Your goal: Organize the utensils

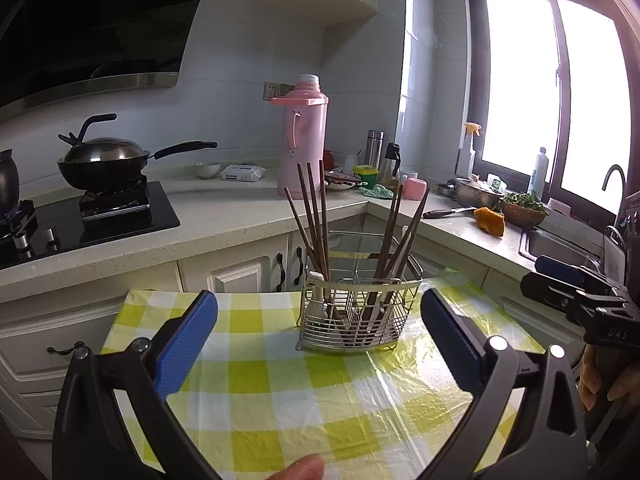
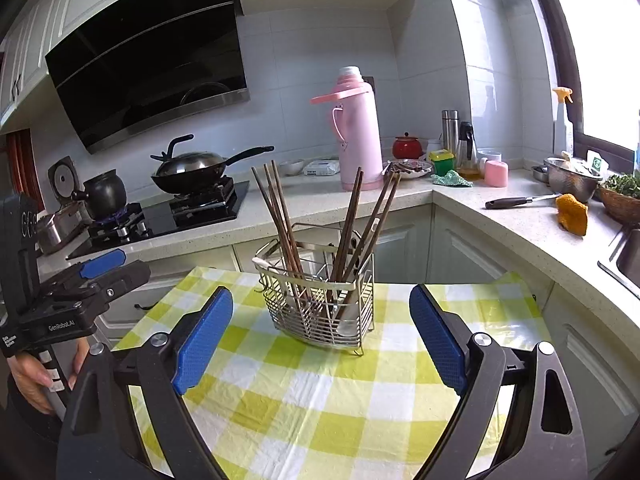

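A steel wire utensil caddy stands on the table's green-and-white checked cloth. Brown chopsticks lean upright in its left compartment. More chopsticks lean in the right one, and white handles show low among them. My left gripper is open a little short of the caddy, its blue pads wide apart with nothing between them. My right gripper is likewise open and apart from the caddy. Each gripper is held by a hand beside the other.
An L-shaped counter wraps behind the table. It carries a pink thermos, a wok on the stove, a knife, an orange cloth, bowls and bottles. A sink lies at the right.
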